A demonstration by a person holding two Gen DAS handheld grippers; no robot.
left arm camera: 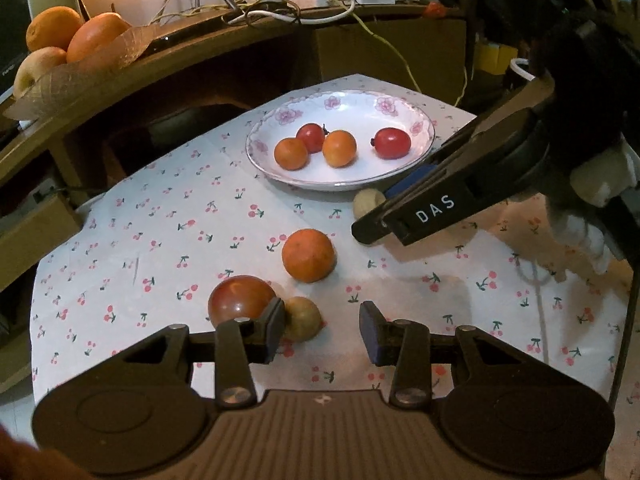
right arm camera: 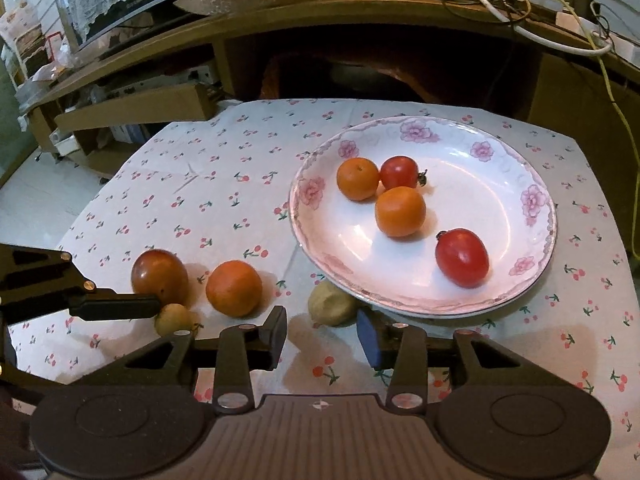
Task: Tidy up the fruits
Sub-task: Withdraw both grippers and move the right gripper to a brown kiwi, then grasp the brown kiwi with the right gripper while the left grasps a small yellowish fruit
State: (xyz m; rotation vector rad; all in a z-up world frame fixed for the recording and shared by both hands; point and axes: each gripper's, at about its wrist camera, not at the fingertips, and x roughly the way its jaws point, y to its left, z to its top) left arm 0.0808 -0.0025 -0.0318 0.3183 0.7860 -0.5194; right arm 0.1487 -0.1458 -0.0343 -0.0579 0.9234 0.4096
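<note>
A white flowered plate (left arm camera: 416,120) (right arm camera: 500,152) holds two small oranges (right arm camera: 400,211) and two red tomatoes (right arm camera: 462,257). On the cherry-print cloth lie an orange (left arm camera: 308,255) (right arm camera: 234,288), a dark red tomato (left arm camera: 240,300) (right arm camera: 159,273), a small tan fruit (left arm camera: 305,318) (right arm camera: 174,319) and a pale yellowish fruit (left arm camera: 367,202) (right arm camera: 332,304) by the plate's near rim. My left gripper (left arm camera: 322,330) is open, its left finger touching the tan fruit. My right gripper (right arm camera: 322,336) is open, just before the pale fruit.
A wooden shelf (left arm camera: 192,64) runs behind the table with a tray of large oranges (left arm camera: 76,36) and tangled cables (left arm camera: 288,4). A cardboard box (right arm camera: 132,110) lies at the cloth's far left. The cloth's edges drop off on the left and the far side.
</note>
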